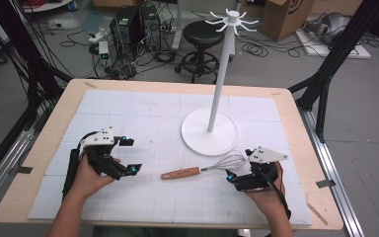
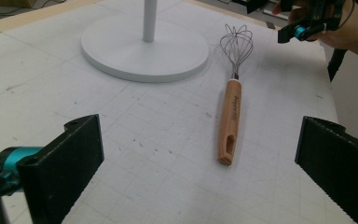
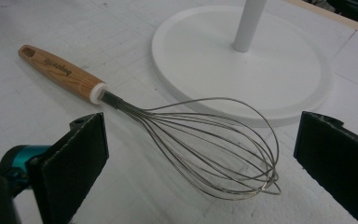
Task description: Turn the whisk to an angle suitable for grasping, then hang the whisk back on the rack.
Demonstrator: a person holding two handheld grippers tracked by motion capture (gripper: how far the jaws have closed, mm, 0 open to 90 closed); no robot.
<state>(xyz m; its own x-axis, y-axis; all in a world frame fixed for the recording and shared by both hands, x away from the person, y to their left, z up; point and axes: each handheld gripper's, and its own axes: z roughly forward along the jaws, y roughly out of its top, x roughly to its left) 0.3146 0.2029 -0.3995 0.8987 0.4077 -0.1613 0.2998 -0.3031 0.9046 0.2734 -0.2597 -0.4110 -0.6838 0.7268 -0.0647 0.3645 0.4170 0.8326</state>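
Lying flat, wooden-handled whisk with wire loops.

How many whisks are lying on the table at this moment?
1. The whisk lies flat on the white mat, near the stand's round base, between the left gripper and the right gripper. Its wire head points toward the right gripper.

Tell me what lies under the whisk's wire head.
Under the whisk wires, the white gridded mat shows through the gaps. The wire loops lie just beside the rim of the white stand base. The table below the mat is covered.
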